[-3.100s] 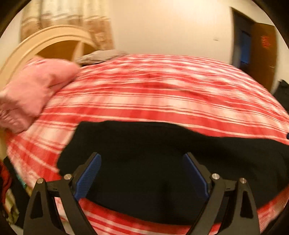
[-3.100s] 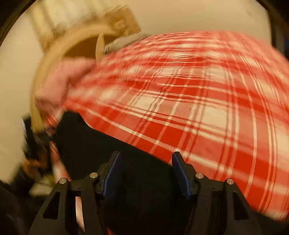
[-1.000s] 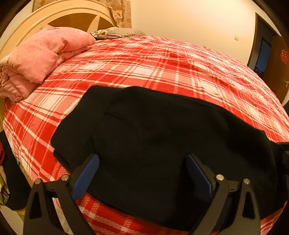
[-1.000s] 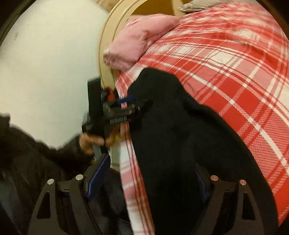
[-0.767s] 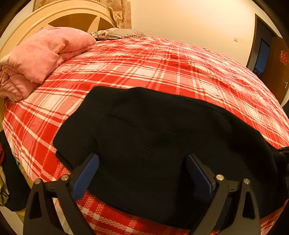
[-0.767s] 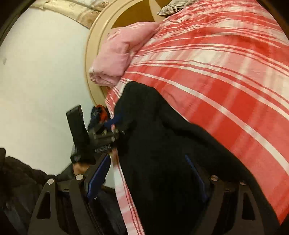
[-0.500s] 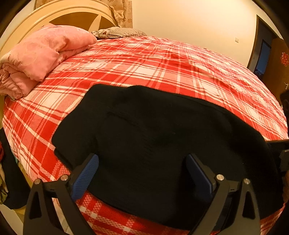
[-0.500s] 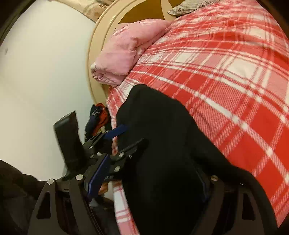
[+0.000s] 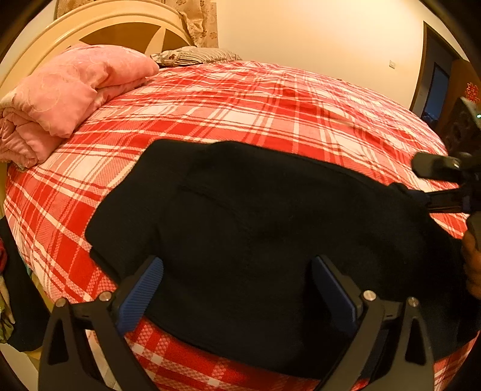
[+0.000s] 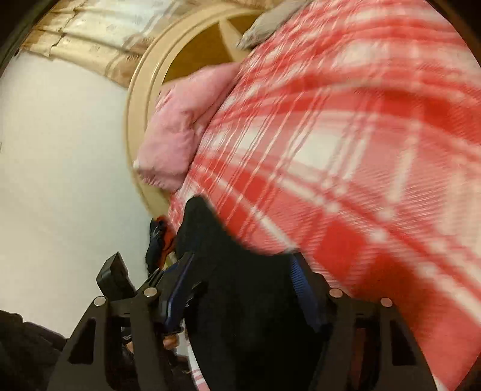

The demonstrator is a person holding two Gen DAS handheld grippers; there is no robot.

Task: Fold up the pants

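In your left wrist view, the black pants (image 9: 255, 234) lay spread on the red plaid bedspread (image 9: 255, 105), filling the middle and reaching from about nine o'clock across to four o'clock at the near edge of the bed. Your left gripper (image 9: 237, 288) sat at six o'clock with its jaws wide apart, and the dark cloth lay beneath and between the blue pads (image 9: 139, 296) with nothing pinched. Your right gripper (image 9: 421, 197) came in at three o'clock, its tips at the far end of the pants, though whether they pressed the cloth could not be told there. A pink quilt (image 9: 66, 90) sat at ten o'clock against the headboard (image 9: 99, 21). In your right wrist view, blurred by motion, your right gripper (image 10: 237, 288) was at six o'clock with its jaws closing, the pants (image 10: 240, 300) bunched between the pads but not visibly clamped. The bedspread (image 10: 360, 150) filled two o'clock, the quilt (image 10: 180, 129) sat at eleven, and your left gripper (image 10: 168, 282) showed at seven o'clock.
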